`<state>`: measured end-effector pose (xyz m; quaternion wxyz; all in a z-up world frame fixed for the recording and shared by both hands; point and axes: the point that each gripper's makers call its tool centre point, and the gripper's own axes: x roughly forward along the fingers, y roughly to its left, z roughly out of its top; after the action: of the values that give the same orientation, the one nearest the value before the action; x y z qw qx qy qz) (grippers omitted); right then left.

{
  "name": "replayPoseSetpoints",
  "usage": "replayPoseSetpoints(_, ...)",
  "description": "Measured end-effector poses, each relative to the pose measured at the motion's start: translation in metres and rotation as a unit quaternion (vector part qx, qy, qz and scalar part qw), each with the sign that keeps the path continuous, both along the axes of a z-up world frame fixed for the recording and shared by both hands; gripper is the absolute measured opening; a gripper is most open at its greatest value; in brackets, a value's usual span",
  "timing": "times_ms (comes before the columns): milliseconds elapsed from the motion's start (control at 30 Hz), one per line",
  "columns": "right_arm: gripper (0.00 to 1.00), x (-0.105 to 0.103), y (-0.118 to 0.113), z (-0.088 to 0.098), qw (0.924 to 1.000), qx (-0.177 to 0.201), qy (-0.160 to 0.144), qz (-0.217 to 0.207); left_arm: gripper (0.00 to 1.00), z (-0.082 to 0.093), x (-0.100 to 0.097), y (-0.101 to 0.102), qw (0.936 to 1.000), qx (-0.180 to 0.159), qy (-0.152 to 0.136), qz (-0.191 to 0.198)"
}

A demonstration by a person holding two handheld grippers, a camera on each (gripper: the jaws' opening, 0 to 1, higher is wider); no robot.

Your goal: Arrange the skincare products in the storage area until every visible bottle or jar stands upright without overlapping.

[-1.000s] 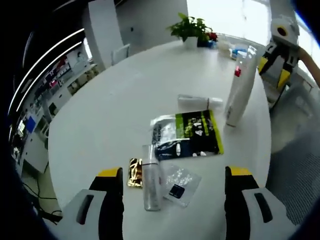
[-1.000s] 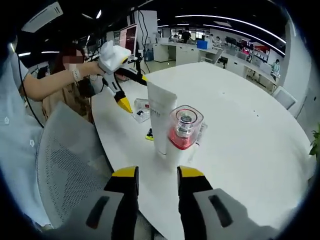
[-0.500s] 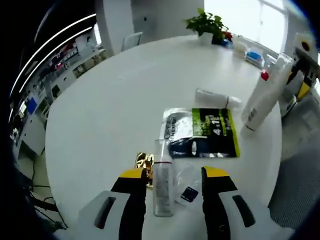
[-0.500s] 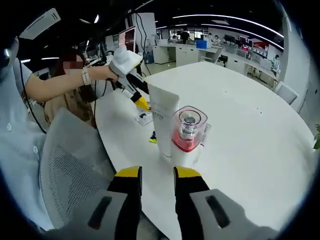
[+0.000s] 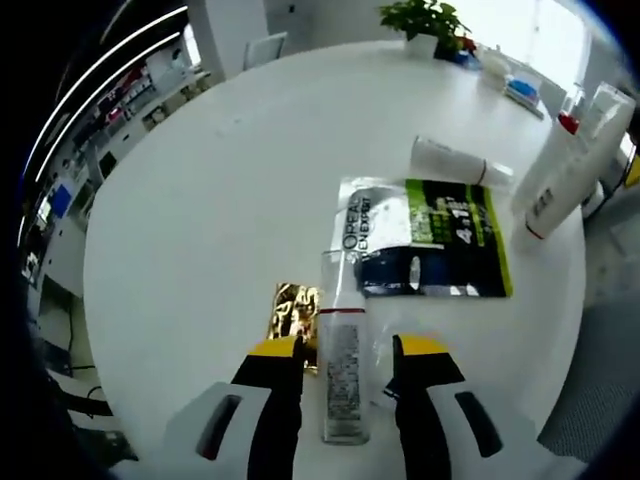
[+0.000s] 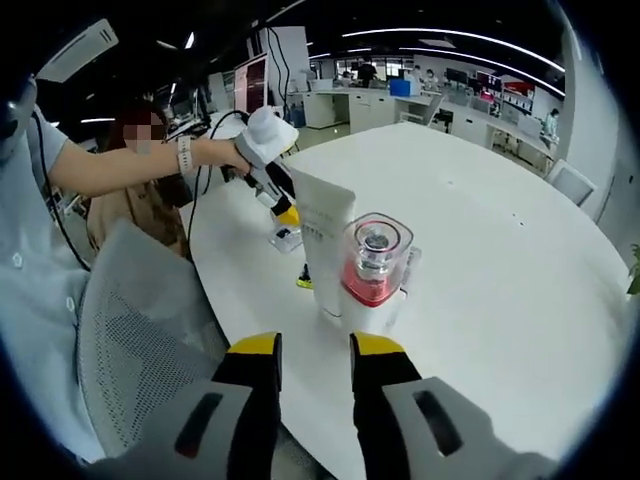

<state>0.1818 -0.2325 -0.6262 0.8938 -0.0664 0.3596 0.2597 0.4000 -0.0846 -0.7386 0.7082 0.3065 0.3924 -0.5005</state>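
A clear slim bottle (image 5: 343, 372) lies flat on the white round table (image 5: 220, 190), between the jaws of my left gripper (image 5: 346, 350). The jaws straddle it with a small gap on each side, still open. Beyond it lie a gold sachet (image 5: 293, 312), a dark and green sachet pack (image 5: 425, 250) and a white tube (image 5: 455, 162) on its side. A tall white tube (image 6: 325, 240) and a pink bottle with a clear cap (image 6: 370, 265) stand upright just ahead of my right gripper (image 6: 312, 350), which is narrowly open and holds nothing. The left gripper (image 6: 285, 217) points down behind the tube.
A small clear sachet (image 5: 383, 352) lies by the left gripper's right jaw. A potted plant (image 5: 425, 20) and small items stand at the table's far edge. A grey mesh chair (image 6: 130, 340) is pushed against the table's rim, with a person's arm (image 6: 150, 165) above it.
The left gripper has come forward and down over the lying clear bottle, and its jaws have narrowed around it. The right gripper has hardly moved.
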Motion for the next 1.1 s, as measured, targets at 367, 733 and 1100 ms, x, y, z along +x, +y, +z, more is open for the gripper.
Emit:
replayPoseSetpoints(367,0.27,0.002,-0.008,0.001,0.9996,0.009,-0.007,-0.025,0.2,-0.007,0.001,0.0,0.9999,0.009,-0.01,-0.009)
replayPoseSetpoints(733,0.26,0.001,-0.01,0.0,0.9992,0.017,-0.005,-0.035,0.18,-0.006,-0.001,-0.002,0.9981,0.011,-0.028,-0.053)
replayPoseSetpoints(1100,0.25,-0.003,-0.011,0.001,0.9989,0.021,-0.009,-0.041,0.16,-0.003,-0.002,-0.005,0.9958,0.008,-0.047,-0.079)
